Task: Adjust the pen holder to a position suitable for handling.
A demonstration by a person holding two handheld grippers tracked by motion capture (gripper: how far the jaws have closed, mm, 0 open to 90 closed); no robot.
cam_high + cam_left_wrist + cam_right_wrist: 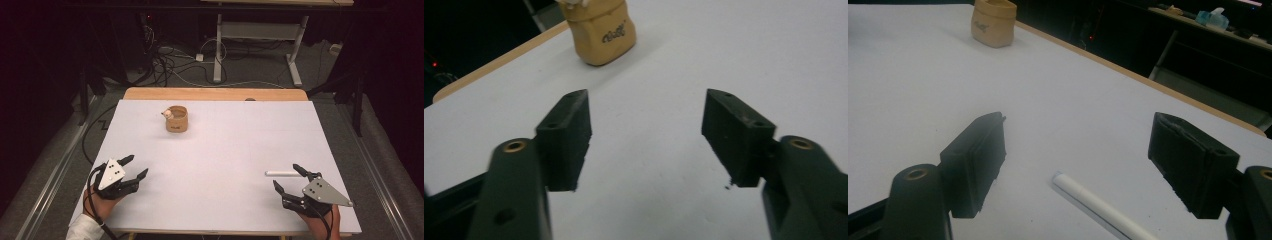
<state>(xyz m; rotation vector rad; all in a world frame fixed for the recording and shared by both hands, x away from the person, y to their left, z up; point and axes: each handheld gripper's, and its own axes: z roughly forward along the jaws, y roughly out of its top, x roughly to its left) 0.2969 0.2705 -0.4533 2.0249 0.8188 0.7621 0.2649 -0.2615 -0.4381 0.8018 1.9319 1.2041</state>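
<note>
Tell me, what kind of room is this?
Probably a lab or workshop set up for recording. A white-topped table stands in a dark room, loose cables trail over the floor behind it, and another desk frame stands beyond. On the table are a tan cup and a white stick.

A slim white pen (283, 173) lies flat near the white table's (220, 165) right edge.

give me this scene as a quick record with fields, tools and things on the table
surface: white table top
cup: tan cup, upright, far left part of the table
pen: white pen, lying flat near the right tool
left tool: open, nothing between its jaws
right tool: open, jaws either side of the pen's end, pen not gripped
</note>
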